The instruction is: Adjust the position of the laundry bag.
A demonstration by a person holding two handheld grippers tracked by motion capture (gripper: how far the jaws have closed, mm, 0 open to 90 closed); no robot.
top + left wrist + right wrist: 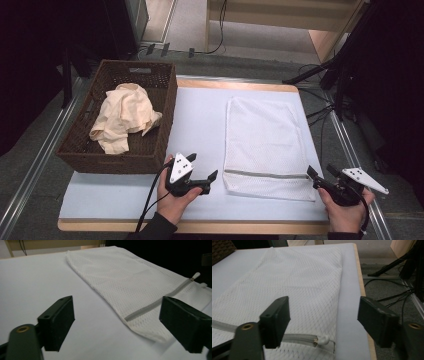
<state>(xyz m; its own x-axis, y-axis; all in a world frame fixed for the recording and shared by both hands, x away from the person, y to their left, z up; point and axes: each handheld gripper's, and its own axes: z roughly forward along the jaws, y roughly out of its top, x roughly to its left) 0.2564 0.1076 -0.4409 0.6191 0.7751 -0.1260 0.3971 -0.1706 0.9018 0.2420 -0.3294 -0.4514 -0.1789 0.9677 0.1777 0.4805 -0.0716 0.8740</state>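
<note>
Lying flat, unmarked white mesh bag (265, 145), grey zipper (267, 174) closed.

The table (200, 115) has a pale blue-white top with a wooden rim showing at its far and near edges. A brown wicker basket (150, 150) sits on its far left corner, overhanging the left edge. A white mesh bag (262, 135) lies flat on the right half, its grey zipper (265, 173) running parallel to the near edge.
</note>
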